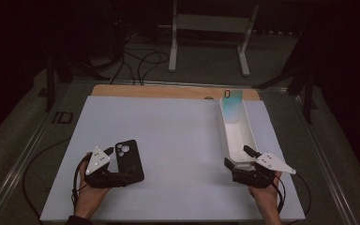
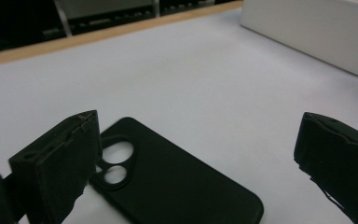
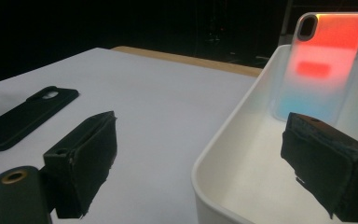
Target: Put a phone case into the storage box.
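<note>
- Two claws sat low over the white bench [image 1: 178, 140], one at each near corner, each held in a hand.
- The left claw [image 1: 117, 161] lay at about 8 o'clock on the bench, gaping wide and holding nothing.
- A black case [image 1: 130, 159] lay flat on the bench, camera cutouts toward 12 o'clock, just at 3 o'clock of the left claw's grey plate.
- In the left gripper view the case [image 2: 177, 186] lay between the two spread jaws, its cutouts just beside the left jaw; whether that jaw touched it could not be told.
- The right claw [image 1: 236, 159] sat at about 4 o'clock on the bench, also wide open and empty.
- It straddled the near end of a long white tray [image 1: 225, 136], which ran toward 12 o'clock along the bench's right side.
- In the right gripper view one jaw stood outside the tray's wall [image 3: 223, 140] over the bench, the other inside it.
- A second, translucent case [image 3: 324, 65] leaned upright against the tray's far end, glowing orange above and pale blue below.
- In the high view that case [image 1: 232, 105] showed teal, well apart from the right claw.
</note>
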`<state>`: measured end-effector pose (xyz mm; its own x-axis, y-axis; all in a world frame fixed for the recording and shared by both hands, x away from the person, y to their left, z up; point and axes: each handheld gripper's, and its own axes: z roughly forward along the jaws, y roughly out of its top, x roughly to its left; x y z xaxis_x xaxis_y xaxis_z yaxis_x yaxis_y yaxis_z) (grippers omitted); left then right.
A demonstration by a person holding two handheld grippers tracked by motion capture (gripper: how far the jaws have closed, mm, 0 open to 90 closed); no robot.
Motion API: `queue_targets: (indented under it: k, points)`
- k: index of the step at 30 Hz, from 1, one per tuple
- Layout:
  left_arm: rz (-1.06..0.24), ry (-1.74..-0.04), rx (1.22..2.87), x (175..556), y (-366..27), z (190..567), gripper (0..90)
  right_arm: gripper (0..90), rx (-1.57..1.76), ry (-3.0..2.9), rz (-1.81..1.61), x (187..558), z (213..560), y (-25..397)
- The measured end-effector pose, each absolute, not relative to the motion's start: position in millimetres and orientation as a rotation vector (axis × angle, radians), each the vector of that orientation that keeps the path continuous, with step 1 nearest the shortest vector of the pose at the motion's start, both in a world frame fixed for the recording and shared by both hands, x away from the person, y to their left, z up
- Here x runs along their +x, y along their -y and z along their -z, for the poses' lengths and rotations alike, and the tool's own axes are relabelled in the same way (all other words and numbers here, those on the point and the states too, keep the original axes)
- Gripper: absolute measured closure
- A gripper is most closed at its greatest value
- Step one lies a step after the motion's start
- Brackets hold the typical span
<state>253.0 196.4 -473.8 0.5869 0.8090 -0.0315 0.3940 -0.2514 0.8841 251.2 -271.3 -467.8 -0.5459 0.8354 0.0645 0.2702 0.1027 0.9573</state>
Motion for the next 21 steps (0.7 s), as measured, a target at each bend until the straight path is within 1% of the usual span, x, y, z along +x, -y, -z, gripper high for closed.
queue_targets:
  k: [4,8,11,13,16,21]
  points:
    - [-0.522,-0.974,1.885,260.1,-185.8,477.0,3.7,10.7,1.077,-1.884,-1.453,251.3,468.0,271.0]
    - [-0.516,-0.966,1.904,264.4,-174.3,480.6,10.3,10.7,1.080,-1.887,-1.452,251.4,468.3,271.0]
    - [-0.496,-0.947,1.918,266.8,-167.8,483.1,22.1,10.7,1.081,-1.885,-1.453,251.2,468.2,271.0]
    - [-0.474,-0.936,1.926,268.1,-164.2,484.7,33.4,10.7,1.080,-1.884,-1.451,251.3,468.2,271.1]
    - [-0.440,-0.920,1.943,269.8,-160.7,487.7,47.8,10.7,1.078,-1.885,-1.451,251.3,468.4,271.1]
    - [-0.410,-0.910,1.956,270.5,-157.4,493.4,66.0,10.7,1.073,-1.888,-1.445,251.3,468.4,270.8]
